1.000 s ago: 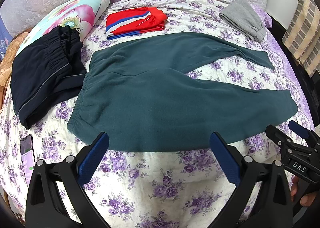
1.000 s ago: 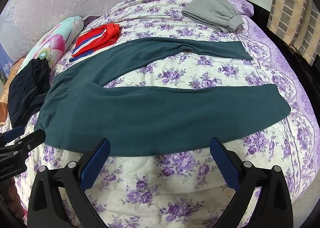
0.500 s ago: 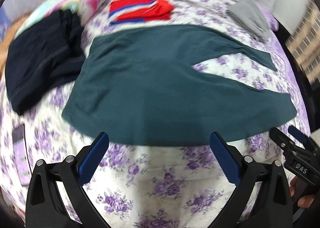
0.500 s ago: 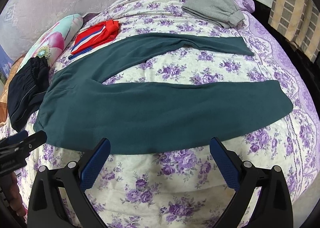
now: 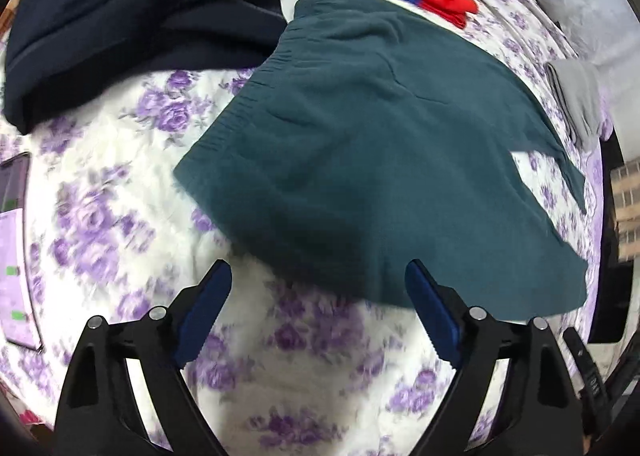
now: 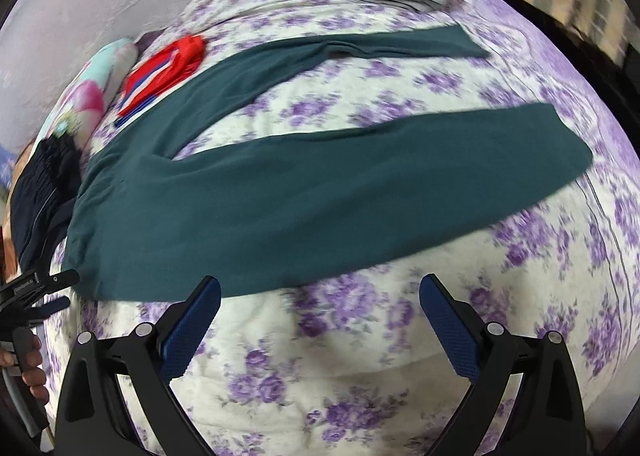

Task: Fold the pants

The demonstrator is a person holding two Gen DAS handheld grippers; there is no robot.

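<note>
Floral bedspread (image 6: 360,356), teal pants (image 6: 280,199) spread flat, left tongs (image 5: 318,312) narrowing, empty, right tongs (image 6: 320,320) wide, empty

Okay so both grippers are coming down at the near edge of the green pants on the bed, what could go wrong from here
1. The left gripper has its jaws, which just narrowed a little, over the near edge of the green pants; it may pinch the floral bedsheet too.
2. The right gripper, open, hangs over bare sheet, so it may miss the fabric.
3. The navy garment touches the waistband and may drag along.
</note>
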